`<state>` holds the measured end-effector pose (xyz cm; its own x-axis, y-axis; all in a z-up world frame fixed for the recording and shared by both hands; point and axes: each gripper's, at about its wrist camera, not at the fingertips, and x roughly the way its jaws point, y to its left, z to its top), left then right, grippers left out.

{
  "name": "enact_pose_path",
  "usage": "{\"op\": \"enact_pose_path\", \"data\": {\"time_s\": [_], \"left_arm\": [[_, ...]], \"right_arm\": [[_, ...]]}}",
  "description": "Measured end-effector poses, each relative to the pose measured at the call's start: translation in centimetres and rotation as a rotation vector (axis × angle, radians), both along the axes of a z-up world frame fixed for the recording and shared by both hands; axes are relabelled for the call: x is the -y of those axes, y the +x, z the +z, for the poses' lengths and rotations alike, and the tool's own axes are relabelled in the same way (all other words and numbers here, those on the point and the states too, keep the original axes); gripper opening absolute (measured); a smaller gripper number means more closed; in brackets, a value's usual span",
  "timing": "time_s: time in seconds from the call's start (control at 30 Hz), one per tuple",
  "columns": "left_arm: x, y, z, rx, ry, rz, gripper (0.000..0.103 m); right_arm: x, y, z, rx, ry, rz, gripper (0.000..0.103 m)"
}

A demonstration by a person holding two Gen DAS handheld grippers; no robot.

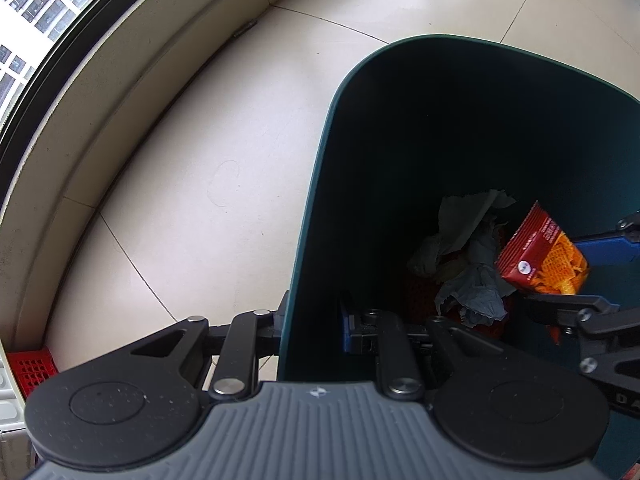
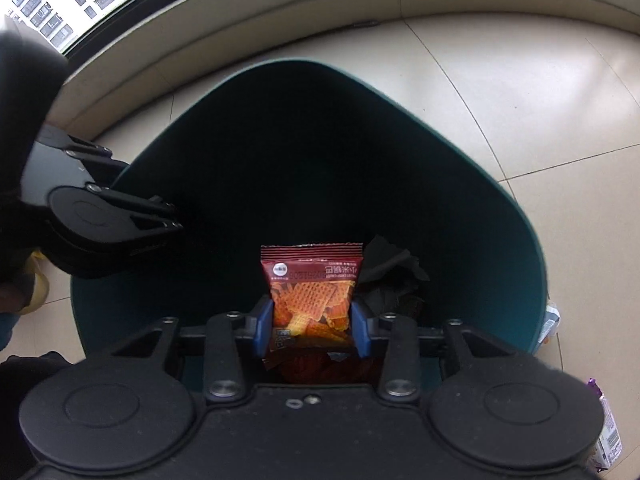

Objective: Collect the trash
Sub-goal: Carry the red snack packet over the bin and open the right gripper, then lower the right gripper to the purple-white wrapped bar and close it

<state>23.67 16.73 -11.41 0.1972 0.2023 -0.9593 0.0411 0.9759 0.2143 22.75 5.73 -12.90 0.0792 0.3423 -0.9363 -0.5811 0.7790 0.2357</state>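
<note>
A dark green trash bin (image 1: 312, 208) (image 2: 520, 216) stands on the tiled floor. Crumpled tissues (image 1: 468, 252) and red trash lie inside it. My left gripper (image 1: 312, 332) is shut on the bin's near left wall, one finger outside, one inside. My right gripper (image 2: 312, 320) is shut on a red snack packet (image 2: 312, 284) and holds it inside the bin's mouth, above the trash. The packet also shows in the left wrist view (image 1: 544, 258), between the right gripper's fingers (image 1: 560, 304).
A raised ledge (image 1: 120, 92) and a window run along the far side of the floor. A red basket (image 1: 32, 368) sits at the lower left. More wrappers (image 2: 608, 436) lie on the floor to the right of the bin.
</note>
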Motion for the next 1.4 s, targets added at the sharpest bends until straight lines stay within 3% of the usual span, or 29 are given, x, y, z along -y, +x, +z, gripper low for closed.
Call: {"op": "enact_pose_path", "data": {"time_s": [0.3, 0.6, 0.73, 0.87, 1.07, 1.4], "left_arm": [[-0.1, -0.2, -0.1, 0.001, 0.001, -0.007, 0.020], [-0.1, -0.1, -0.2, -0.001, -0.003, -0.008, 0.020], [-0.1, 0.0, -0.2, -0.002, -0.002, -0.009, 0.020], [-0.2, 0.0, -0.2, -0.001, -0.004, -0.010, 0.020], [-0.5, -0.1, -0.2, 0.000, -0.008, -0.009, 0.020], [-0.6, -0.2, -0.2, -0.003, -0.003, -0.009, 0.020]], "right_arm": [[-1.8, 0.6, -2.1, -0.053, -0.081, -0.004, 0.039], [-2.9, 1.2, -3.9, -0.098, -0.095, -0.023, 0.041], [-3.2, 0.5, -3.5, -0.066, -0.085, -0.023, 0.052], [-2.5, 0.0, -2.4, -0.053, -0.050, -0.027, 0.053], [-0.8, -1.5, 1.9, 0.032, 0.002, 0.020, 0.058], [5.7, -1.8, 9.0, 0.122, 0.108, -0.014, 0.065]]}}
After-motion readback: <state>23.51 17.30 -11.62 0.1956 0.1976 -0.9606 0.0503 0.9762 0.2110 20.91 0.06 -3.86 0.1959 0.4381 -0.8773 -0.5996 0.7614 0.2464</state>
